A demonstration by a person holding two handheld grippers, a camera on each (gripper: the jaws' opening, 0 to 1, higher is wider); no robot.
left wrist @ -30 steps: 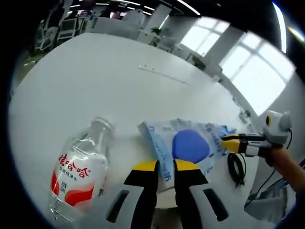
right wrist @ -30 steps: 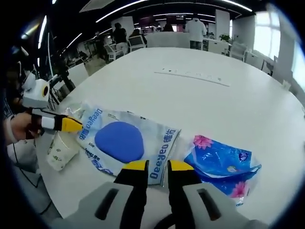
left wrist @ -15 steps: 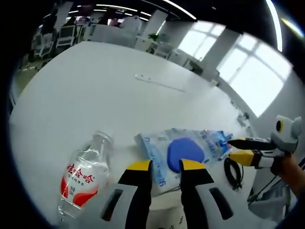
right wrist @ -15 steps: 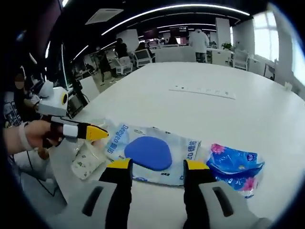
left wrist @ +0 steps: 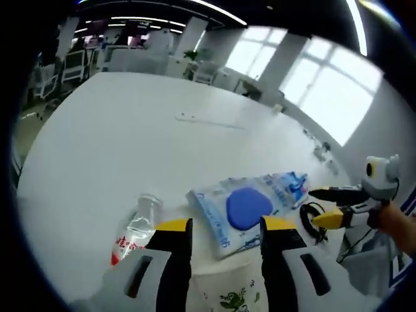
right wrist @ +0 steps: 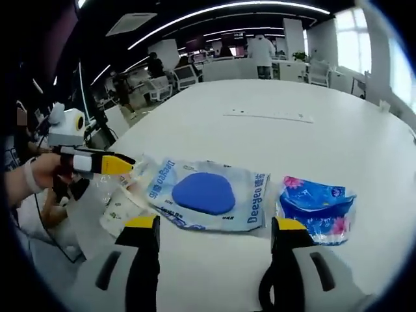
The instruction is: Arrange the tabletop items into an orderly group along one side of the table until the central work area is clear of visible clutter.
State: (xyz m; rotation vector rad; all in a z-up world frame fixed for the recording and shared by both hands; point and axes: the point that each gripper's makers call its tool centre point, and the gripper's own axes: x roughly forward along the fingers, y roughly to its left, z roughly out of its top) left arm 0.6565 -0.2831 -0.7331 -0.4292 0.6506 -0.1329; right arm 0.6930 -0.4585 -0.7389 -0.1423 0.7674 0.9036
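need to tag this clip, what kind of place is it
Most likely an open-plan office or meeting area: a big white table, rows of desks and office chairs behind it under strip ceiling lights, and tall windows.

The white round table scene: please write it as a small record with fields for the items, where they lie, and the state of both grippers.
surface: white round table
centre item: flat white and blue plastic pack with a blue oval, lying flat
beside it: small blue floral tissue pack
bottle: clear plastic bottle with a red label, lying on its side
left gripper: open, empty
right gripper: open, empty
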